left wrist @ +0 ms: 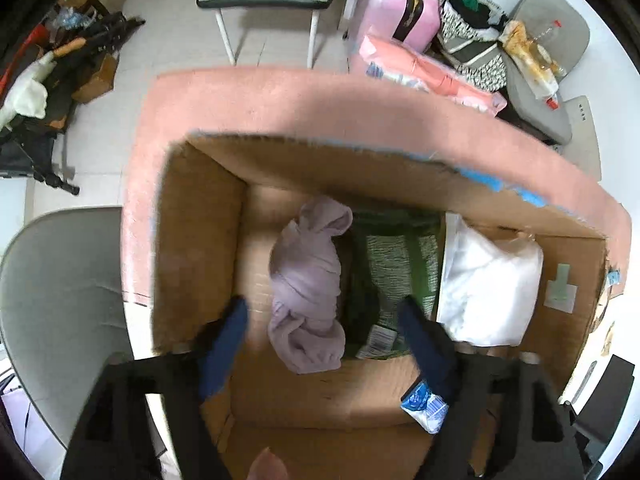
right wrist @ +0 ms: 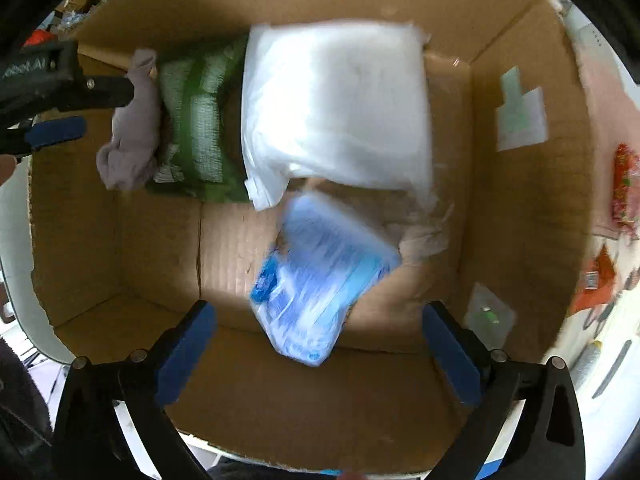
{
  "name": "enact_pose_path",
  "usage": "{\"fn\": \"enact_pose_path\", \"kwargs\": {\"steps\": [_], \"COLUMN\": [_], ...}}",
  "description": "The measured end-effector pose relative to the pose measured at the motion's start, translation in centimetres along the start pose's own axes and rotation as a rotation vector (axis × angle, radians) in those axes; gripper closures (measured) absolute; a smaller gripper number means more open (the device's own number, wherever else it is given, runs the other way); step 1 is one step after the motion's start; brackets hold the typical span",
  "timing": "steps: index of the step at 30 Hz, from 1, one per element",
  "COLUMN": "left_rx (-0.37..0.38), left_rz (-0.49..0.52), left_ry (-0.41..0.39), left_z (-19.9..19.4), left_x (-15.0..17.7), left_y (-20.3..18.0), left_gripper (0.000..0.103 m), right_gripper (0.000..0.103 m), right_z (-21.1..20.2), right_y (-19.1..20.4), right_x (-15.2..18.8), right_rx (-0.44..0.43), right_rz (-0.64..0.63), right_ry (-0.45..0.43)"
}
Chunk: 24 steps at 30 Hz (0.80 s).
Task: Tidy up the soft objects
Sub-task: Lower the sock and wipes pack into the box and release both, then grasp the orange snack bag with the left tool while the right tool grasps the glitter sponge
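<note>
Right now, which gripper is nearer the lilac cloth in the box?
Left. The left gripper hangs open straight over the lilac cloth, a finger on either side. The right gripper is open over the blue packet, further along the box.

lilac cloth [left wrist: 308,284] crumpled | blue packet [right wrist: 320,276] tilted | in box [right wrist: 520,208]

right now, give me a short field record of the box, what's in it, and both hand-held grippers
container: cardboard box, open top
contents: lilac cloth, green pack, white bag, blue pack
blue pack: blurred, apart from the fingers
left hand-held gripper: open above lilac cloth
right hand-held gripper: open, holding nothing
</note>
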<state>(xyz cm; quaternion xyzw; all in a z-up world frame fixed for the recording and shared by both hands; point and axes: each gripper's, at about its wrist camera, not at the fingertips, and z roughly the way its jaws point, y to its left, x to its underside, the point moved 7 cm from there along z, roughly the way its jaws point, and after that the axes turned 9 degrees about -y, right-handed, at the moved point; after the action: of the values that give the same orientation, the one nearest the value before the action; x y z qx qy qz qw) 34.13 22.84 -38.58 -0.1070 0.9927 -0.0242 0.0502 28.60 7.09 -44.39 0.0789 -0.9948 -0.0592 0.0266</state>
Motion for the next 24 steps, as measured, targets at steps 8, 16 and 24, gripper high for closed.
{"fn": "enact_pose_path", "kwargs": {"steps": [8, 16, 24], "left_rx": [-0.024, -0.035, -0.053], "left_rz": [0.028, 0.084, 0.132], "left_ry": [-0.084, -0.17, -0.273], "left_z": [-3.6, -6.5, -11.2], "left_x": [1.5, 7.1, 12.0], "left_y": [0.5, -0.9, -2.2], "left_gripper": [0.003, 0.003, 0.003], "right_gripper": [0.0, 0.0, 0.0], "right_z": [-2.3, -5.3, -10.9], "right_y": [0.4, -0.4, -1.0], "right_x": [1.1, 4.0, 7.7], "right_rx": [0.003, 0.014, 0.054], "right_rz": [0.016, 0.036, 0.065], "right_ry": [-0.073, -0.176, -0.311]}}
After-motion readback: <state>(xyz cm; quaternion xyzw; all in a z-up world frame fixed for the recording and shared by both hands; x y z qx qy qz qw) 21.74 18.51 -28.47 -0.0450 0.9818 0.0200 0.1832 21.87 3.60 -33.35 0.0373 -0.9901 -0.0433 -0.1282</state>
